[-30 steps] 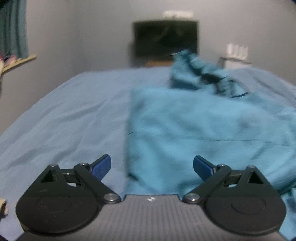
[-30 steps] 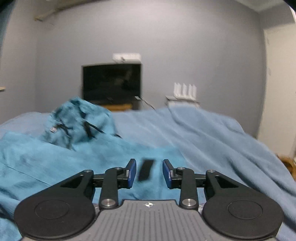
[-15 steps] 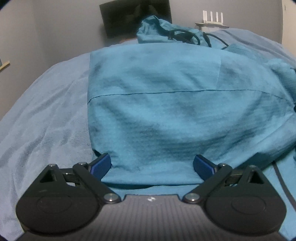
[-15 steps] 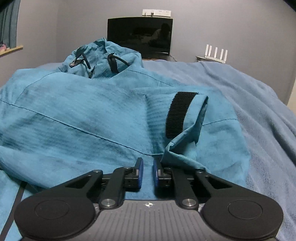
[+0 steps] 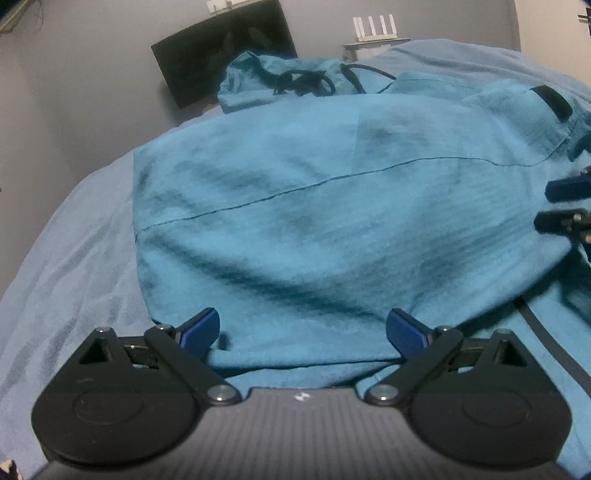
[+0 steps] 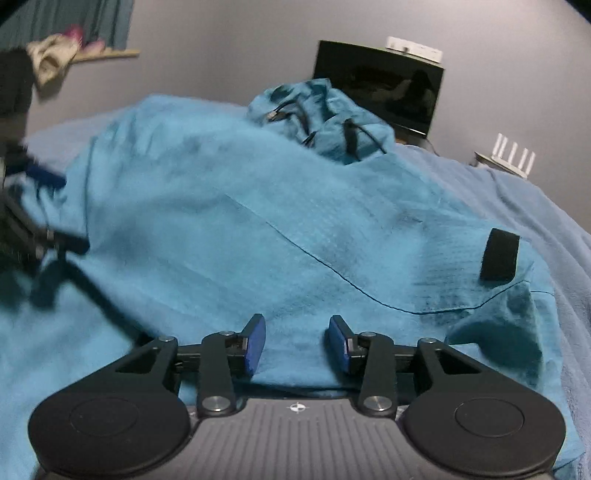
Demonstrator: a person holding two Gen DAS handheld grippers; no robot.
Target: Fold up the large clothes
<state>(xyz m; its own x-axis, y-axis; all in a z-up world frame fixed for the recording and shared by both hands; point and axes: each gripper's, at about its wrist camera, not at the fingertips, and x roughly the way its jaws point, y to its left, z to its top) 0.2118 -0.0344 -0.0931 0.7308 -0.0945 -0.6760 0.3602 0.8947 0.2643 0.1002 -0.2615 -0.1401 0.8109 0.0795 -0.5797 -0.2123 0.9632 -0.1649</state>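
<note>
**Both tools spread over the folded teal jacket**

I see the teal jacket (image 5: 332,206) lying on the bed (image 5: 74,251), its body doubled over so a dark seam runs across the top layer. The hood (image 6: 321,118), with black drawcords, is bunched at the far end near the dark screen (image 6: 380,88) against the wall. A sleeve cuff with a black fastening strip (image 6: 498,258) lies across the jacket's right side.

My left tool (image 5: 303,332) is spread wide, its blue pads either side of the near folded edge of the cloth, neither pressing on it. My right tool (image 6: 297,341) is opening, with jacket fabric lying under and between its pads but nothing pinched. From the left wrist camera, the right tool shows at the right edge, just beside the cuff. A white router (image 5: 375,29) stands on a small shelf beyond the bed.
</note>
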